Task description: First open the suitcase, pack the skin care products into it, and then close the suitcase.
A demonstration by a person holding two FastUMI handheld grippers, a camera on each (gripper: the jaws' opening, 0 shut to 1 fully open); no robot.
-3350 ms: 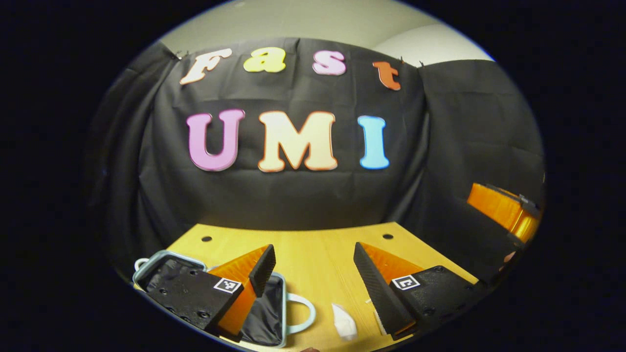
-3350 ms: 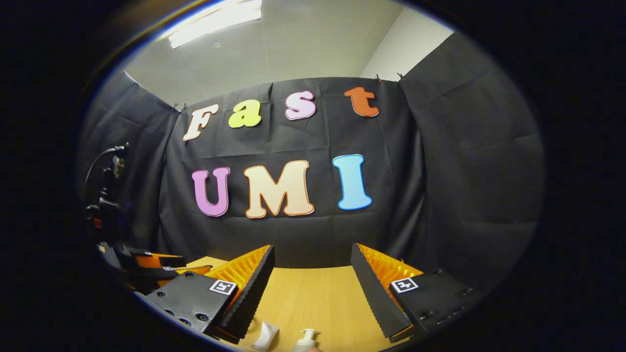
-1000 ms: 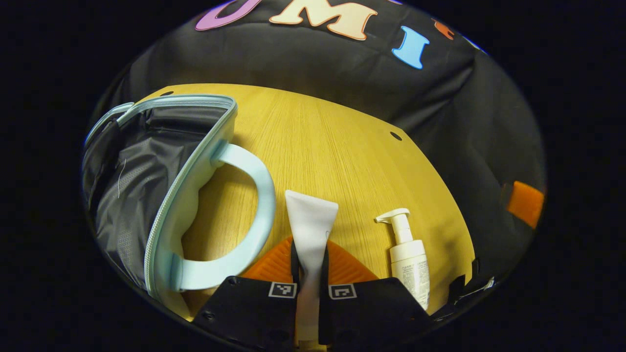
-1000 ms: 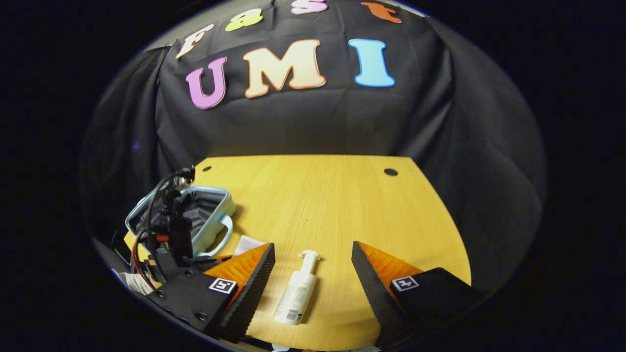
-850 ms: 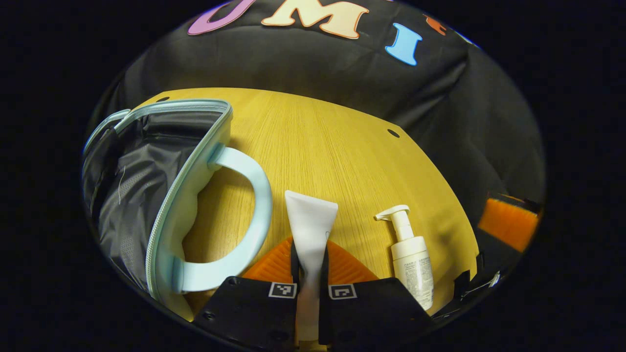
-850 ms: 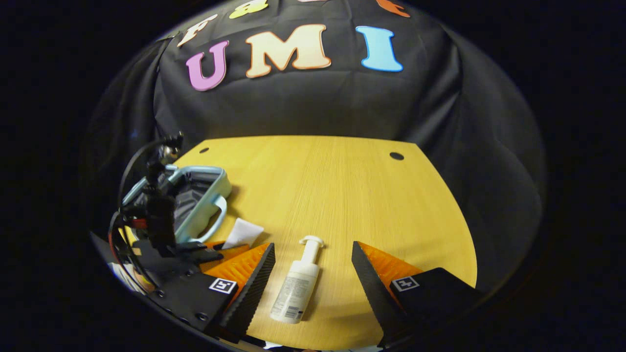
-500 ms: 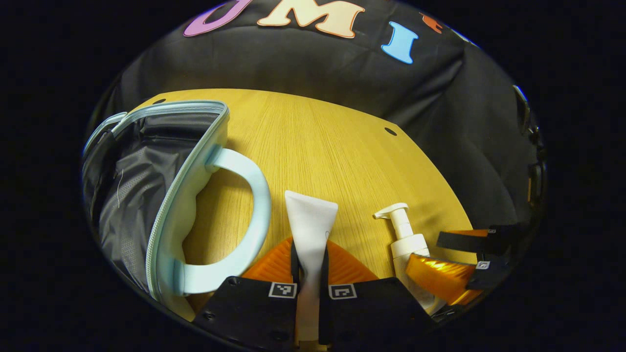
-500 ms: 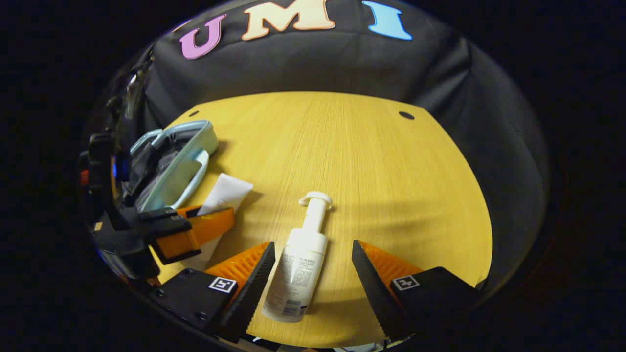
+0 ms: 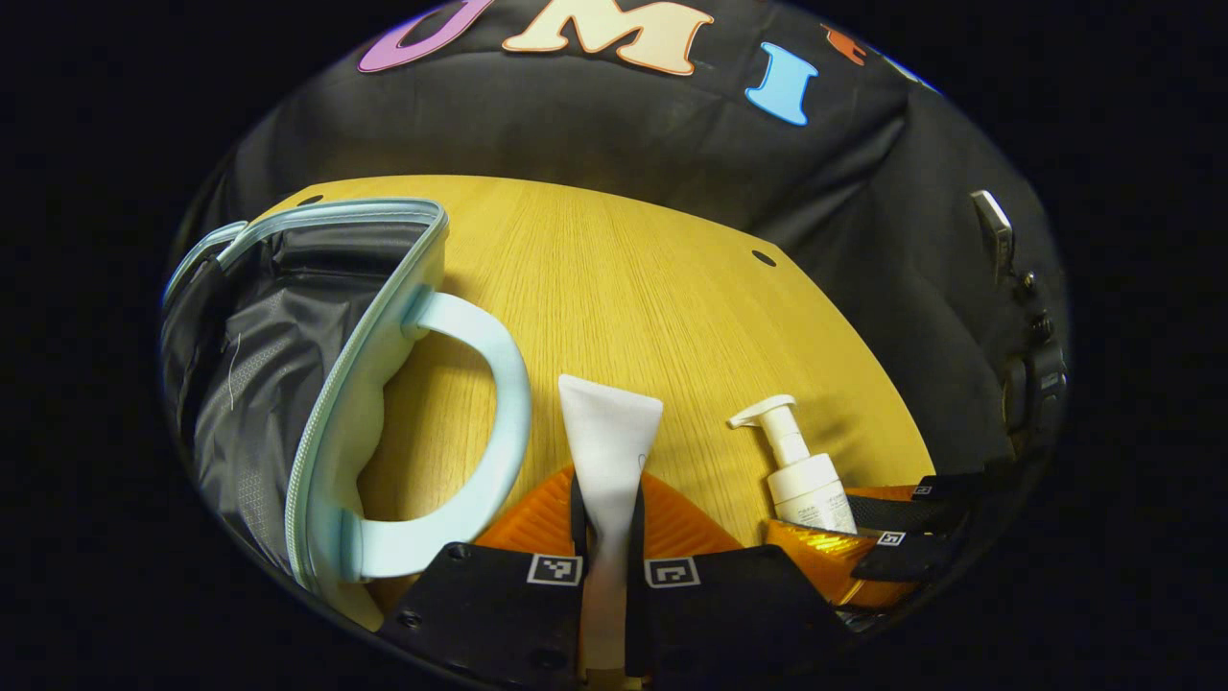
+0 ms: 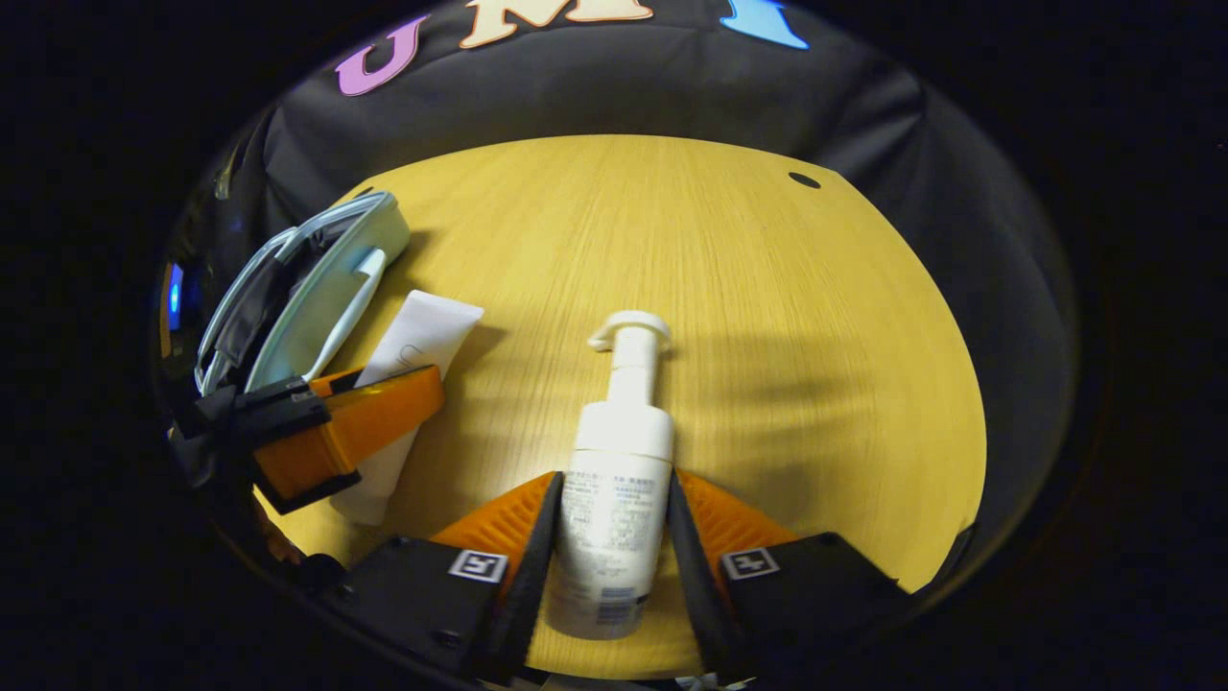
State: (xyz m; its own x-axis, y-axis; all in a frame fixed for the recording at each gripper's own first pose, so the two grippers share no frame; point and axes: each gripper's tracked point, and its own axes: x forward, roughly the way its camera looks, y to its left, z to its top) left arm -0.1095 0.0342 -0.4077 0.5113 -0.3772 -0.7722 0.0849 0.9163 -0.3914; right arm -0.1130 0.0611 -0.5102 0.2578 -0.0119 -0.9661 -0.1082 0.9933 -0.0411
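Orange-fingered, the left claw (image 9: pixel 606 537) lies low over the worktop (image 9: pixel 633 288), pinching the white tube (image 9: pixel 609 441) that lies flat just beside the handle of the open suitcase (image 9: pixel 317 355). The right claw (image 10: pixel 611 537) is also low, its fingers pressed to both sides of the pump bottle (image 10: pixel 614 480) lying on the wood. Bare worktop stretches beyond both to the far edge, and the two claws sit near each other.

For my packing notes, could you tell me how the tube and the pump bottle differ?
The tube is flat with a crimped end; the pump bottle is round with a pump head. The left gripper pinches the tube; the right gripper closes on the bottle. Both are white, lying on the table.
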